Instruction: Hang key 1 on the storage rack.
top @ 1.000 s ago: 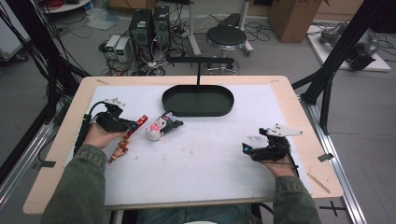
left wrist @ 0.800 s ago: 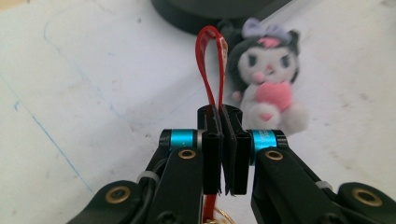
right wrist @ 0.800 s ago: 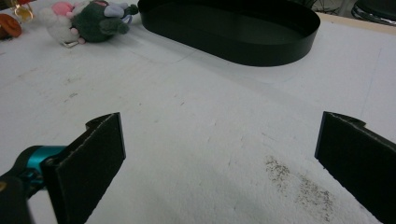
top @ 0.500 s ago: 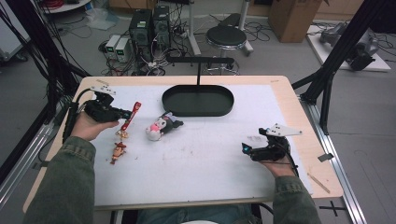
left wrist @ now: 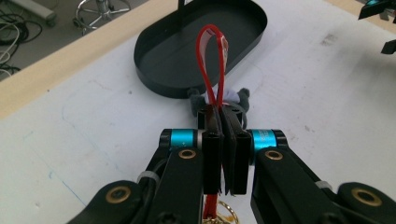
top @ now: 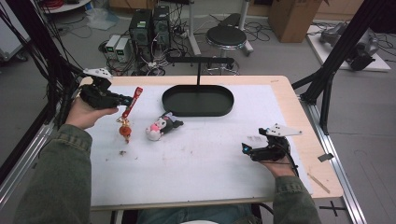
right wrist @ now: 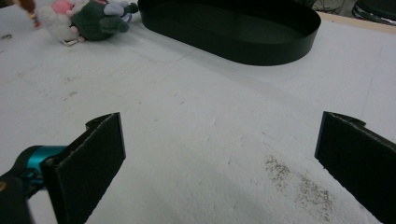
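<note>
My left gripper is raised above the table's left side, shut on a red strap keychain whose loop sticks up past the jaws. Its gold and red charm dangles below, just over the white mat. A small plush toy lies on the mat between the strap and the black oval tray. Low over the mat at the front right, my right gripper is open, its jaws wide apart with nothing between them. The plush toy and the tray lie far ahead of it.
A black T-shaped stand rises behind the tray. The white mat covers most of the wooden table. A dusty smudge marks the mat near the right gripper. Computers, cables and a stool stand on the floor beyond the table's far edge.
My left gripper has lifted the red strap keychain off the mat and carried it up and away from me; the charm now hangs free. The right gripper has stayed in place.
</note>
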A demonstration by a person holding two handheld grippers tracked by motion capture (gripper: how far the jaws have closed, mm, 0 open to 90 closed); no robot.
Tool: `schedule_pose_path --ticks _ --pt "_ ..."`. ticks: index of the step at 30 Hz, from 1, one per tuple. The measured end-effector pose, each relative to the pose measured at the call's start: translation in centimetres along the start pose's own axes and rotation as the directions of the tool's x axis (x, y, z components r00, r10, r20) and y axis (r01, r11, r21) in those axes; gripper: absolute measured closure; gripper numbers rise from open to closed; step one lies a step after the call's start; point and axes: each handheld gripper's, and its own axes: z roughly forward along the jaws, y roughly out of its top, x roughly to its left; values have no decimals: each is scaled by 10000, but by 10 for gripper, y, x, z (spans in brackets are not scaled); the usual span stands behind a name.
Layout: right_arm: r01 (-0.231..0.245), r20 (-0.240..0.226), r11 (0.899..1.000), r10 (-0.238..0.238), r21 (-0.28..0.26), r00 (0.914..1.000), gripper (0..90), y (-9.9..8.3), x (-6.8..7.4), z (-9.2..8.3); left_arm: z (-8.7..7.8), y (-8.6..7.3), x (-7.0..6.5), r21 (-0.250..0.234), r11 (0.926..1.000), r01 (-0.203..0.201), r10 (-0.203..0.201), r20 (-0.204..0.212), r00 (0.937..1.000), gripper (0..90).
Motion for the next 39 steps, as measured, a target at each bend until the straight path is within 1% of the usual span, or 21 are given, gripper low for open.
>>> schedule_pose_path --ticks 2,6,9,11,15,16,18,21,22,24,26,31,32,35,39 --pt "28 10 10000 -28 -17 10000 7 0 0 0 -2 6 -1 -53 10000 -74 74 91 9999 869" --pt "3 -2 10000 -3 -1 10000 7 0 0 0 -3 16 -3 -131 9998 -178 178 39 9998 869" --pt "24 1 10000 -24 -11 10000 7 0 0 0 -2 22 -3 -179 9997 -148 149 46 9999 868" --pt "14 -25 10000 -14 5 10000 7 0 0 0 -1 27 -4 -162 9995 -255 256 45 9997 869" --pt "24 -27 10000 -24 -8 10000 7 0 0 0 5 36 -7 -87 9987 -498 498 51 9987 868" --pt "37 -24 10000 -37 -16 10000 7 0 0 0 6 38 -8 -130 9988 -480 481 106 9988 869" --pt "31 -31 10000 -31 -12 10000 7 0 0 0 9 43 -9 -93 9985 -544 545 86 9985 869" --pt "3 -33 10000 -3 -39 10000 7 0 0 0 13 52 -11 -87 9977 -670 671 161 9976 869" --pt "-84 -54 10000 84 -21 10000 7 0 1 0 14 56 -12 -136 9976 -678 680 187 9975 869" --pt "34 -27 10000 -35 -93 10000 7 0 0 0 17 63 -13 -241 9972 -709 715 268 9971 868" --pt "6 -45 10000 -6 -78 10000 7 0 0 0 19 70 -15 -255 9966 -788 795 298 9964 869" --pt "-34 -67 10000 33 -82 10000 7 0 0 -1 25 85 -19 -160 9957 -913 920 448 9948 869" --pt "-34 -67 10000 33 -82 10000 7 0 0 -1 27 87 -19 -190 9958 -901 909 467 9948 869" --pt "-20 -85 10000 19 -91 10000 7 0 0 -1 34 94 -21 -176 9943 -1048 1056 532 9930 869" --pt "43 -75 9999 -44 -104 10000 7 0 -1 0 47 104 -21 -146 9938 -1099 1107 687 9915 869"
